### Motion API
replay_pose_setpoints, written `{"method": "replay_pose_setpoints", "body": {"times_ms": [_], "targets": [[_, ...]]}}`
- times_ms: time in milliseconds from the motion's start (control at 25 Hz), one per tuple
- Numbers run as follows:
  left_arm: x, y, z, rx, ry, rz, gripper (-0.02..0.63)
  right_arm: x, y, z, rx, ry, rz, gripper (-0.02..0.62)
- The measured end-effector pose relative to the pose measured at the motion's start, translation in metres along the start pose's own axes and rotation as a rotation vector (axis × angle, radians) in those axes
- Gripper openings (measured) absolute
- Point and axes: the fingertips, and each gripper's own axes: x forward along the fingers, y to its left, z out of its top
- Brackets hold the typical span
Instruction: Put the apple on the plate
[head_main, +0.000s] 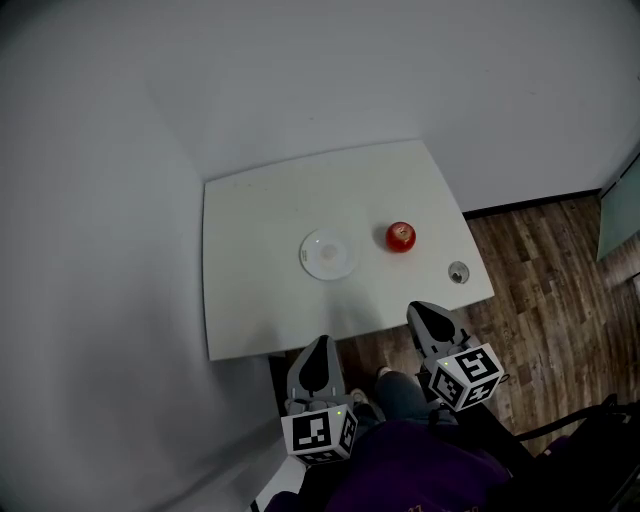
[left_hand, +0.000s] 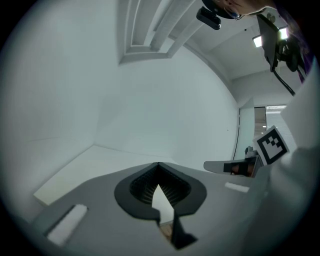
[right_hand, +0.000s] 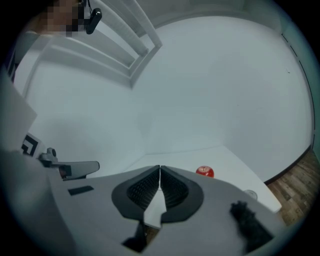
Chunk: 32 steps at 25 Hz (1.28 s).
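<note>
Apple (head_main: 401, 236) was small, round, glossy red with a pale spot at the top. It sat on the right half of the table (head_main: 250, 310), right of the plate (head_main: 328, 254) and apart from it, not on it. The right gripper view also caught the apple (right_hand: 204, 172) just past the jaw tips on the white top.

Plate was round, white and shallow with a faint inner ring, empty, near the table middle. Table had a plain matte white rectangular top, pushed into a corner of white walls. A small round clear-looking object (head_main: 458, 271) sat near the table's right edge, too small to identify. Wood-plank floor (head_main: 540, 260) lay to the right.

Left gripper (head_main: 319, 343) was below the table's near edge, its grey jaws closed tip to tip with nothing between them. Right gripper (head_main: 416, 309) was at the near right edge, its ribbed dark pads (right_hand: 172, 187) closed together and empty. Each carried a black-and-white marker cube (head_main: 320, 435). Nothing stood between apple and plate.
</note>
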Motion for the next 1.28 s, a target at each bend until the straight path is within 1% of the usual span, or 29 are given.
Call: {"method": "replay_pose_setpoints", "body": {"times_ms": [160, 280, 480, 520, 600, 720, 920, 1080, 1280], "targets": [[0.018, 0.003, 0.0, -0.006, 0.011, 0.021, 0.006, 0.02, -0.019, 0.006, 0.006, 0.014, 0.014, 0.012], [0.035, 0.006, 0.004, -0.006, 0.015, 0.038, 0.006, 0.039, -0.034, 0.008, 0.01, 0.046, 0.05, 0.014], [0.065, 0.005, 0.012, 0.0, 0.023, 0.064, 0.006, 0.068, -0.061, 0.01, -0.019, 0.112, 0.084, 0.014], [0.07, 0.004, 0.014, -0.001, 0.023, 0.069, 0.006, 0.074, -0.067, 0.01, -0.026, 0.124, 0.088, 0.024], [0.079, 0.003, 0.016, 0.002, 0.022, 0.076, 0.006, 0.084, -0.077, 0.008, -0.044, 0.155, 0.093, 0.092], [0.087, 0.003, 0.018, 0.016, 0.02, 0.089, 0.006, 0.099, -0.092, 0.002, -0.082, 0.206, 0.088, 0.128], [0.098, 0.007, 0.021, 0.011, 0.016, 0.133, 0.006, 0.121, -0.115, -0.011, -0.139, 0.295, 0.104, 0.229], [0.104, 0.011, 0.023, 0.006, 0.008, 0.168, 0.006, 0.138, -0.128, -0.024, -0.216, 0.362, 0.121, 0.266], [0.111, 0.014, 0.023, 0.011, 0.004, 0.206, 0.006, 0.158, -0.144, -0.039, -0.267, 0.422, 0.13, 0.281]]}}
